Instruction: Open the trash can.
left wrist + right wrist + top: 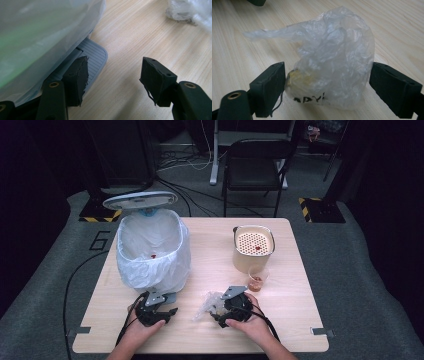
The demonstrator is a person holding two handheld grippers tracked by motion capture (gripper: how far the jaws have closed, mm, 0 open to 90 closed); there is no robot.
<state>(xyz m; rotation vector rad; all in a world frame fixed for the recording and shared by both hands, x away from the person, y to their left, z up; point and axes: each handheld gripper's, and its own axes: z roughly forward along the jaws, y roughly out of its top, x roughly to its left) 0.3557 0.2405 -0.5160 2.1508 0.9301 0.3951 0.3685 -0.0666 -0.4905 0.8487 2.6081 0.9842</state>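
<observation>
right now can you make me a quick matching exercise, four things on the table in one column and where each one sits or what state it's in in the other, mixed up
Things:
1. lined bin
2. cream pot
3. small clear cup
4. crumpled plastic bag

Places or states:
A. between the open jaws of the right gripper
B. left part of the table, lid raised, just ahead of the left gripper
C. right part of the table, perforated insert on top
D. just in front of the pot, something orange-red inside

Pairs: 1-B, 2-C, 3-D, 4-A
</observation>
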